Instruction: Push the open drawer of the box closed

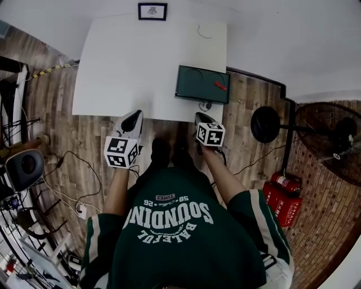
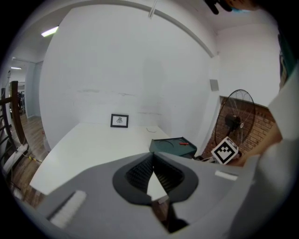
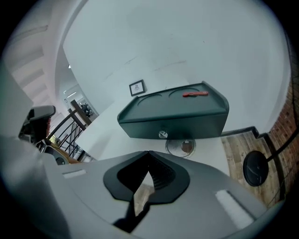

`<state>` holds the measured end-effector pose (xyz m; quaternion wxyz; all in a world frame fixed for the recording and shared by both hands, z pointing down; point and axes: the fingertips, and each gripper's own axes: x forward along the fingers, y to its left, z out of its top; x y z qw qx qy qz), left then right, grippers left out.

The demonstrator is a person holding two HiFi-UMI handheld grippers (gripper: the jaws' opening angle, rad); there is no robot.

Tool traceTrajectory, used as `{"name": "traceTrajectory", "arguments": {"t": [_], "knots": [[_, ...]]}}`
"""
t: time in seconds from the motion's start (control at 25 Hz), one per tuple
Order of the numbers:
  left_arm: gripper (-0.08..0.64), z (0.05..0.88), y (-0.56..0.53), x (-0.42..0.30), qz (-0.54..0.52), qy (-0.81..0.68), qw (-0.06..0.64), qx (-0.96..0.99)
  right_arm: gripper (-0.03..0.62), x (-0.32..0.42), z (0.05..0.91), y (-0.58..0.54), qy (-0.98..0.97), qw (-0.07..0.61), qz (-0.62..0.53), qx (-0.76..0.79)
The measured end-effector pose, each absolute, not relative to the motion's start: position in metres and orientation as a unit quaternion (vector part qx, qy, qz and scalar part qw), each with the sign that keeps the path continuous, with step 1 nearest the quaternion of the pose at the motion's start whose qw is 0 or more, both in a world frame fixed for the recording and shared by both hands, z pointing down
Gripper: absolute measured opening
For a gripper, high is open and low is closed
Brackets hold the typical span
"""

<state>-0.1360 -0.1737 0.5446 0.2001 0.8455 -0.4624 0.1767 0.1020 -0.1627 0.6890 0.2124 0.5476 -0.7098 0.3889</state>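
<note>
A dark green box (image 1: 202,84) sits at the front right of the white table (image 1: 130,73), with a small red thing (image 1: 220,86) on its lid. In the right gripper view the box (image 3: 175,114) shows its front face with a small metal knob (image 3: 162,134); I cannot tell how far the drawer stands out. My right gripper (image 3: 148,156) is shut and empty, just short of that face, at the table's front edge (image 1: 202,117). My left gripper (image 1: 135,115) hovers at the same edge further left, also shut and empty (image 2: 153,158), with the box (image 2: 174,145) ahead to its right.
A framed picture (image 1: 152,11) stands at the table's far edge. A round hole (image 3: 182,146) is in the tabletop just before the box. On the wooden floor to the right are a fan (image 1: 333,141), its round base (image 1: 265,124) and red extinguishers (image 1: 285,195); cables lie at the left.
</note>
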Motion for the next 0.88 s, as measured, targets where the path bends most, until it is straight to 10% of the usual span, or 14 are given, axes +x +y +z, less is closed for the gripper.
{"name": "traceTrajectory", "arguments": {"t": [0.88], "knots": [[0.052, 0.464, -0.213, -0.126, 0.128, -0.446, 0.102, 0.88, 0.002, 0.082, 0.451, -0.203, -0.812, 0.077, 0.128, 0.565]]}}
